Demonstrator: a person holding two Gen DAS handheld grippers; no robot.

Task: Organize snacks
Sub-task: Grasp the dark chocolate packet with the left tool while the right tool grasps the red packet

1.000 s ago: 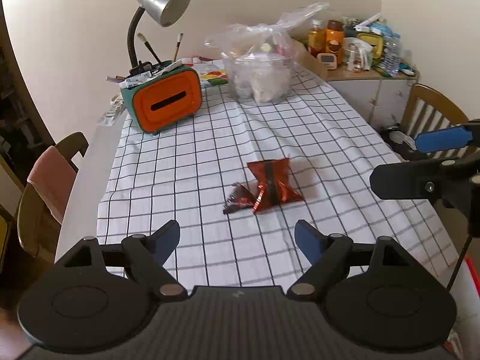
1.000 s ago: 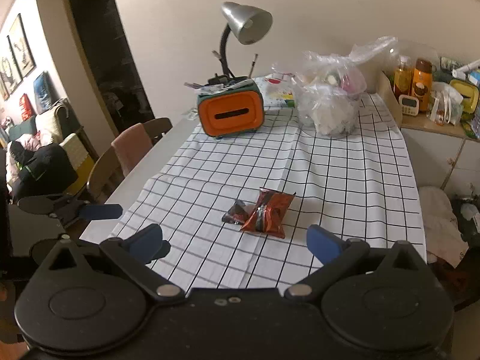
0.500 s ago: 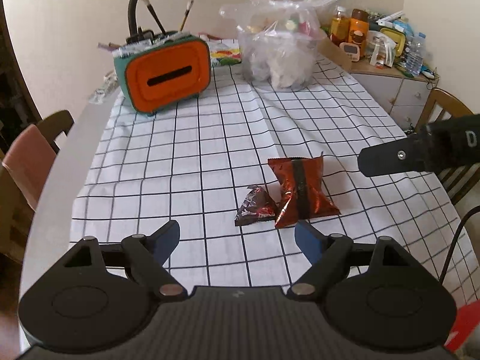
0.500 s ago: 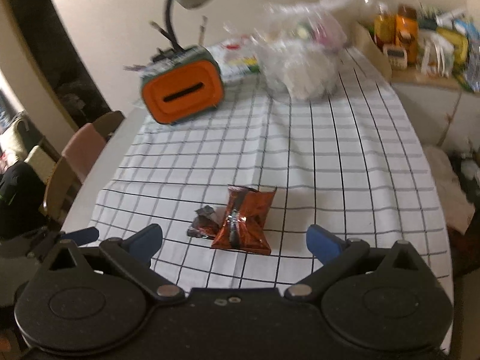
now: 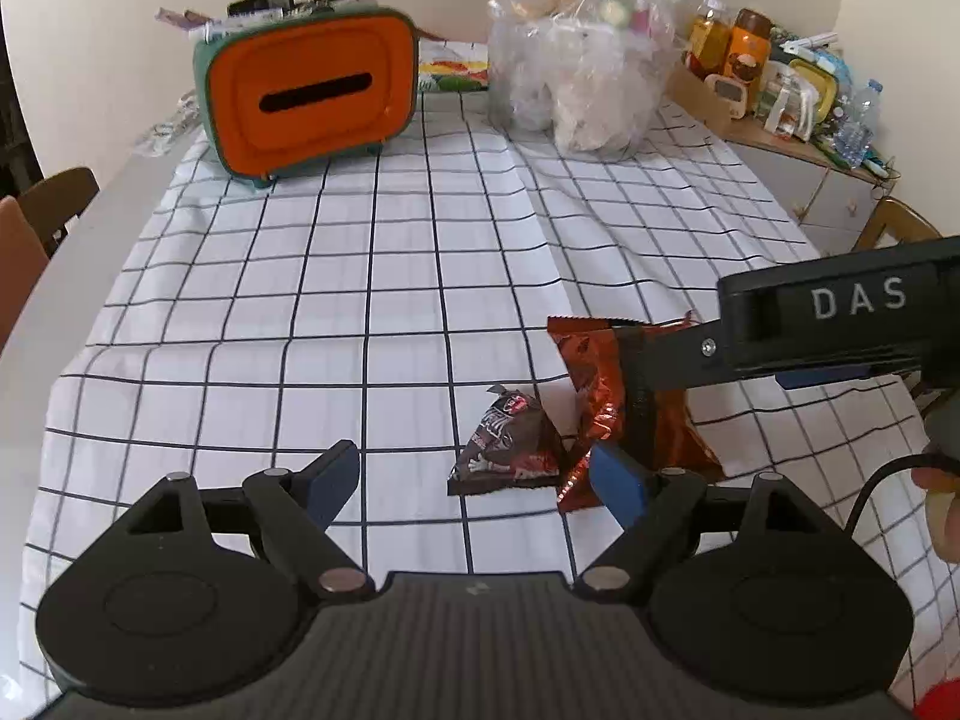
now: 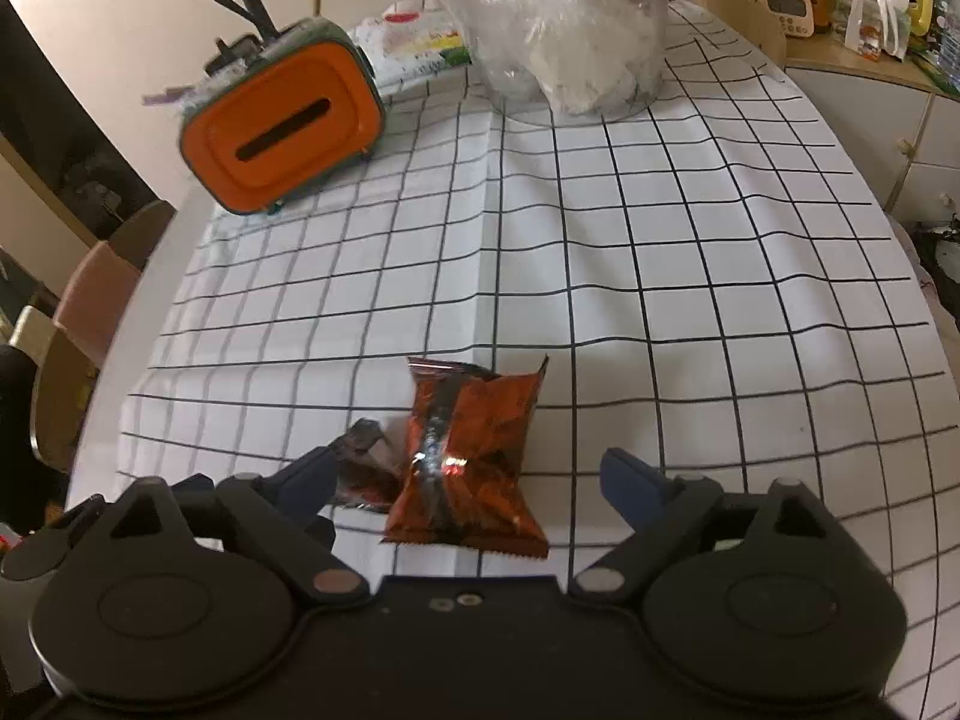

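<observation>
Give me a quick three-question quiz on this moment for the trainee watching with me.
1. True or false: the right claw is open, with the red snack packet between its fingers.
2. Which lies left of the red snack packet in the left wrist view: A) the small dark packet, B) the orange box, C) the clear plastic bag?
3. Fill in: the left claw is ____.

Key: 1 true; 2 A; 3 open

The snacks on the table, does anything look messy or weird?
A little. The red packet and small dark packet lie loose and touching on the checked cloth, the dark one crumpled. The cloth has a raised crease up its middle. Nothing is spilled.
</observation>
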